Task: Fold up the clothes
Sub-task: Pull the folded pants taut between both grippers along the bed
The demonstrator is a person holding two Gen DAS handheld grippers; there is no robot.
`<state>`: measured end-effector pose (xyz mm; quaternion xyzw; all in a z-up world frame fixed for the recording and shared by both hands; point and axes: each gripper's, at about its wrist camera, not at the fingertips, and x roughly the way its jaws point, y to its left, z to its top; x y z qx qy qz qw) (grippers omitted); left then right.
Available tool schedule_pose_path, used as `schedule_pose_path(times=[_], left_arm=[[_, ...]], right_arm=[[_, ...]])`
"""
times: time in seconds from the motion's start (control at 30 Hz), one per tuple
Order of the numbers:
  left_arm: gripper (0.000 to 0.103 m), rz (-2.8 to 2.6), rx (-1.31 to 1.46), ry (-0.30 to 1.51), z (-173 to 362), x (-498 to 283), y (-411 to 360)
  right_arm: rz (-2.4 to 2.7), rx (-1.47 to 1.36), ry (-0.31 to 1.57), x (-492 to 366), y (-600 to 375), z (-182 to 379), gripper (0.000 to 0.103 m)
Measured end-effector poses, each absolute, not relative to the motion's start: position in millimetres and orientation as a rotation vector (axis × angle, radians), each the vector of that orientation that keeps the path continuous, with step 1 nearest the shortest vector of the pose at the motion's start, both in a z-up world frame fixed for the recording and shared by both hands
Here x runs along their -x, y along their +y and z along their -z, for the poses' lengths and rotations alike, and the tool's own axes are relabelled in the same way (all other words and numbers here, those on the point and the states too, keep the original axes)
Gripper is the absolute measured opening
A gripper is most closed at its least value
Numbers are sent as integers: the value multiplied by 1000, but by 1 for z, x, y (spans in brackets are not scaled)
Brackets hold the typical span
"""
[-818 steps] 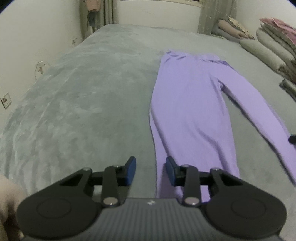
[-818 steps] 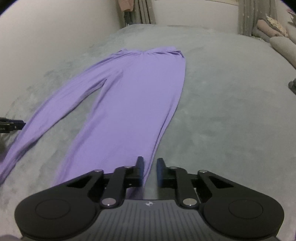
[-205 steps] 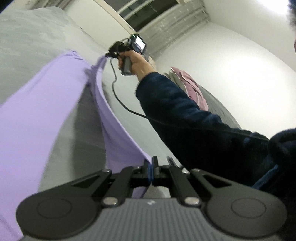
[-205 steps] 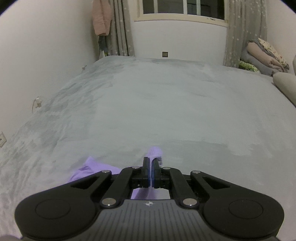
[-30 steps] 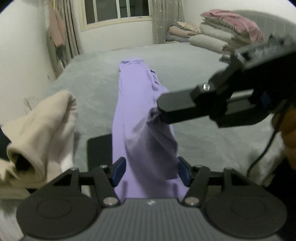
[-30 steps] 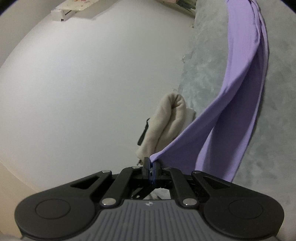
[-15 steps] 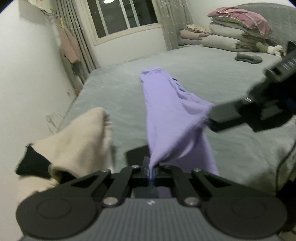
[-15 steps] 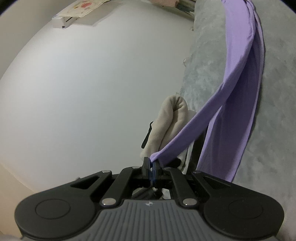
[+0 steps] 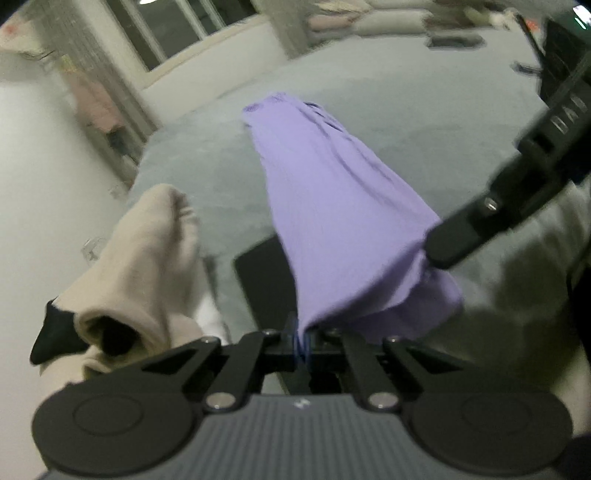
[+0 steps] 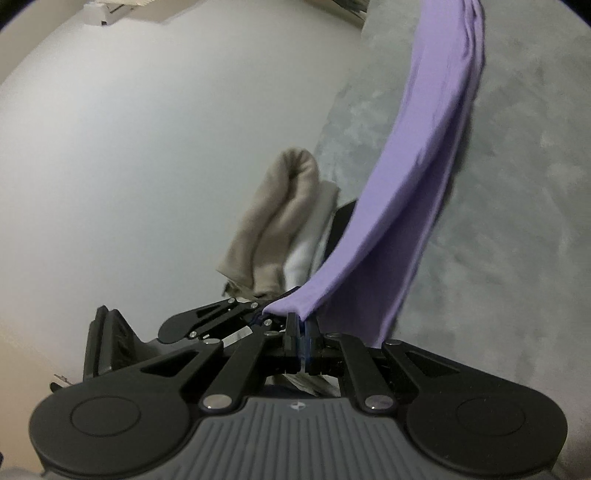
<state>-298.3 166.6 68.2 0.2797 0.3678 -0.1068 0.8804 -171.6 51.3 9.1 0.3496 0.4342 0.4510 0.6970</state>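
The purple leggings (image 9: 332, 192) stretch from the far part of the grey bed (image 9: 424, 110) up to both grippers, folded lengthwise with the legs together. My left gripper (image 9: 301, 341) is shut on one corner of the leg cuffs. The right gripper (image 9: 432, 254) comes in from the right and pinches the other corner. In the right wrist view the right gripper (image 10: 301, 339) is shut on the cuff edge, with the purple leggings (image 10: 424, 155) rising away over the bed and the left gripper (image 10: 260, 315) close beside it, also clamped on the cloth.
A beige garment (image 9: 147, 266) with a black patch lies bunched at the bed's near left, next to a white cloth (image 10: 306, 254) and a dark flat object (image 9: 266, 280). Folded bedding (image 9: 369, 22) is stacked at the far right. A white wall (image 10: 147, 147) runs along the left.
The right gripper has swung away to the right in the left wrist view, spreading the cuff edge between the two grippers. Both stay clamped on the leggings.
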Motion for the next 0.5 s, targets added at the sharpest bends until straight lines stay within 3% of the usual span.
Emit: schedule_pose_path(times=[0.33,0.4,0.5], left_arm=[[6,274,-623,780,-64,307,167],[13,280,-614,788,-67,306,170],[16,293,-577,792,-73,308,175]], right_arm=[[-959,-725,1006,176,82,17,5],[-949,-715,1014,177,88,23,5],[-983,-800,1024,173,73,24,5]])
